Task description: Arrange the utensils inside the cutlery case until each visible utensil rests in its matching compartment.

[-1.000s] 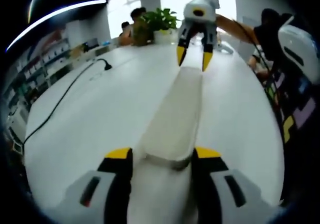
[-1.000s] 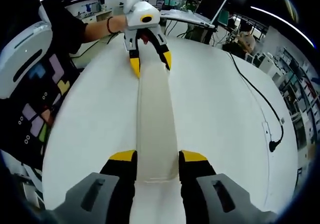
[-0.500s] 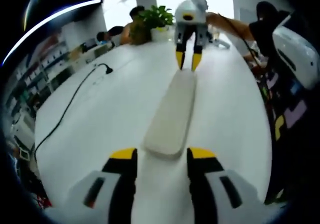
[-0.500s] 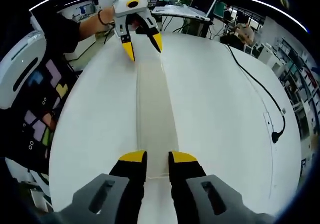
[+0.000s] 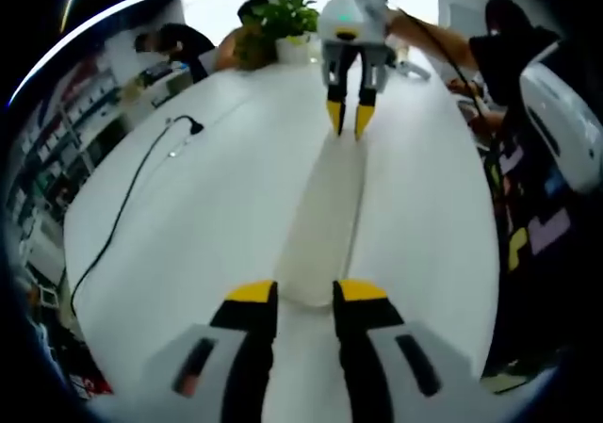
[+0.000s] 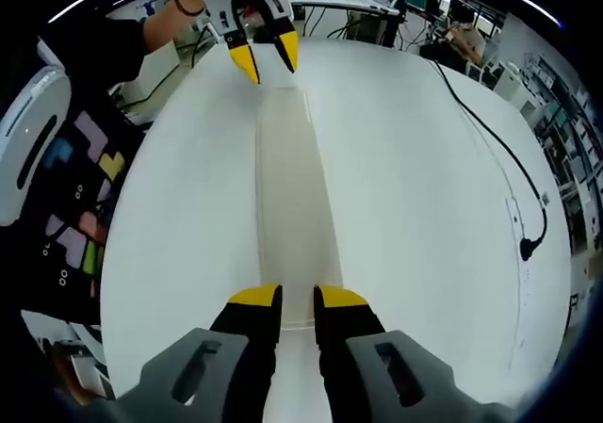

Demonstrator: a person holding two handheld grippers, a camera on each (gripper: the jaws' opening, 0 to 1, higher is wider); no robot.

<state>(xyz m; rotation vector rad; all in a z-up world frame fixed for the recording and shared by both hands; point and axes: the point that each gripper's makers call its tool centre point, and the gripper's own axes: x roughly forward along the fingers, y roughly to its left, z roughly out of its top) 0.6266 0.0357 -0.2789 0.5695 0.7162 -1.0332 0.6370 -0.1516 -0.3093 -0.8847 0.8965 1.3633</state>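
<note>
While the long pale cutlery case (image 5: 325,220) lies lengthwise on the white table (image 5: 207,197), one pair of tongs stands at each of its ends. Seen from the left gripper view, the left tongs (image 5: 305,293) rise from 6 o'clock with their yellow tips narrowly apart, set right at the near rounded end of the case; whether they touch it cannot be told. At 12 o'clock in that view the right tongs (image 5: 347,122) point down at the far end, tips also close together. From the right gripper view, the case (image 6: 287,197) runs from 6 toward 12 o'clock, the right tongs (image 6: 298,299) narrow at its near end and the left tongs (image 6: 265,57) at the far end. A black cable (image 6: 499,173) trails across the table at 3 o'clock there. A potted plant (image 5: 283,23) stands past the table's far edge at 12 o'clock in the left gripper view.
</note>
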